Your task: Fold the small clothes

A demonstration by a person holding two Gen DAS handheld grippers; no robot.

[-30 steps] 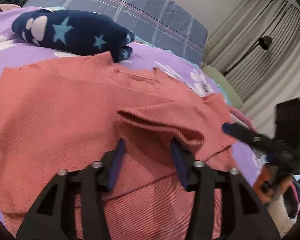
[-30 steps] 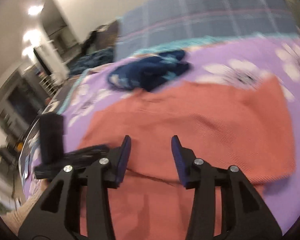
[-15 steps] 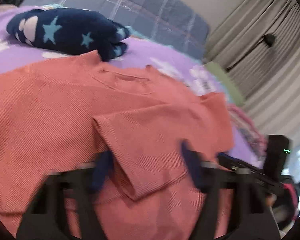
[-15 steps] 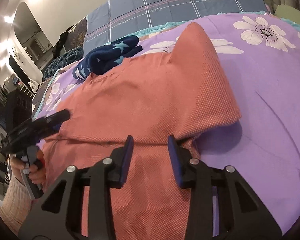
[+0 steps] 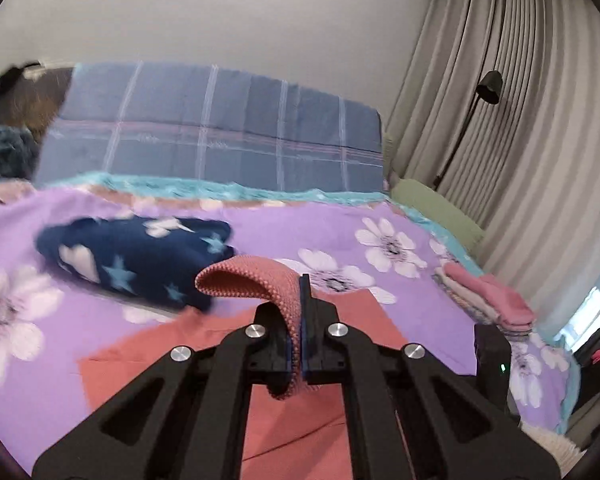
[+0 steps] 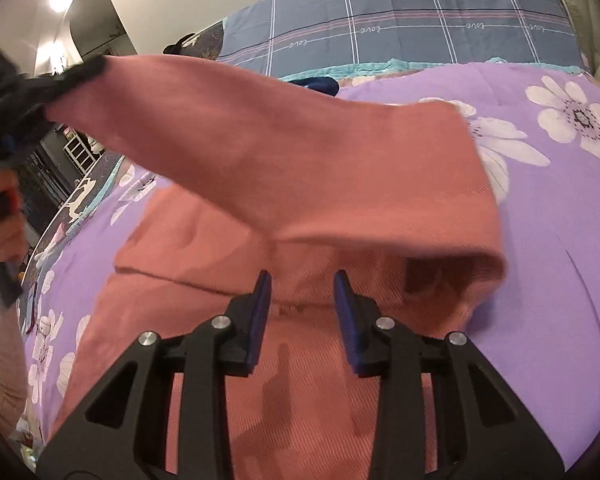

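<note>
A salmon-pink ribbed shirt (image 6: 307, 400) lies on the purple flowered bedspread (image 6: 559, 260). My left gripper (image 5: 300, 320) is shut on the shirt's sleeve (image 5: 256, 280) and holds it lifted above the bed. In the right wrist view the lifted sleeve (image 6: 284, 152) stretches up to the left gripper (image 6: 40, 88) at the upper left. My right gripper (image 6: 301, 296) is open and empty, low over the shirt's body near the neckline.
A navy garment with stars (image 5: 132, 256) lies behind the shirt. A blue checked pillow (image 5: 220, 136) stands at the head of the bed. Folded pink clothes (image 5: 487, 296) are stacked at the right edge. Curtains and a floor lamp (image 5: 487, 88) stand to the right.
My left gripper has shut on the sleeve and lifted it up off the shirt. My right gripper has stayed open over the shirt's body.
</note>
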